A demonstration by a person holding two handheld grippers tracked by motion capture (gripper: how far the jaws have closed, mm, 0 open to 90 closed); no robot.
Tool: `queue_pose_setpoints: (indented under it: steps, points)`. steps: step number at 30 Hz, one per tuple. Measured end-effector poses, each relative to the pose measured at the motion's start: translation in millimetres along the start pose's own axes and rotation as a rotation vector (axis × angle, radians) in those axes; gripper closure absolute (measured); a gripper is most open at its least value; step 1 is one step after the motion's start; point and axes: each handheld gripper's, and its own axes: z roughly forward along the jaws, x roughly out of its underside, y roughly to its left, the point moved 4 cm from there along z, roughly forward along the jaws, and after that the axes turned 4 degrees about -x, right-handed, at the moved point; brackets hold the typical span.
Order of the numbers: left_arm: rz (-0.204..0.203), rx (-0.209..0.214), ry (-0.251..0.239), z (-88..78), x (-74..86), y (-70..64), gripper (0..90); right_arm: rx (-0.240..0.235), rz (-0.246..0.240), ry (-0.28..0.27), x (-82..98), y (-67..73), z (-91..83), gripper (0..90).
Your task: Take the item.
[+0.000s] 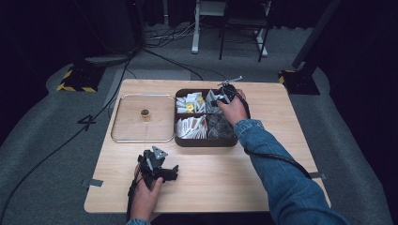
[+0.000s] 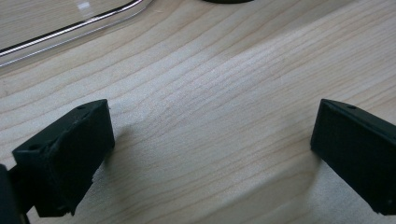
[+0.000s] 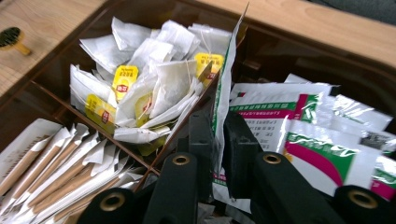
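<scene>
A dark brown divided box [image 1: 206, 142] sits at the table's far middle. My right gripper [image 1: 219, 97] reaches into its back right compartment. In the right gripper view, the right gripper [image 3: 218, 140] is shut on a white sachet [image 3: 225, 88] with green and red print, held on edge. More such sachets [image 3: 299, 126] lie beside it. Tea bags with yellow tags [image 3: 140, 88] fill the neighbouring compartment. My left gripper [image 1: 159, 168] rests open near the front edge, and its jaws [image 2: 210, 140] stand wide over bare wood.
A clear lid [image 1: 123, 136] with a small gold knob [image 1: 145, 114] lies flat to the left of the box. Paper stick packets [image 1: 190, 127] and dark packets [image 1: 219, 126] fill the box's two near compartments. Cables trail from both grippers.
</scene>
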Motion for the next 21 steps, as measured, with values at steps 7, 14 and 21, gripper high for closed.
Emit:
queue_pose_setpoints:
  steps: [7, 14, 21]
  points:
    - [-0.003, 0.001, 0.000, 0.4, -0.6, 0.5, 0.0, -0.020, -0.014, -0.045, -4.1, 1.2, -21.6, 84.0]
    - [-0.007, 0.003, 0.000, 0.5, -0.6, 0.2, 0.0, -0.056, -0.023, -0.074, -7.6, 6.2, -44.1, 84.0]
    - [-0.006, 0.003, 0.000, 0.5, -0.5, 0.3, 0.0, -0.168, -0.041, -0.106, -2.6, 23.5, -73.2, 84.0]
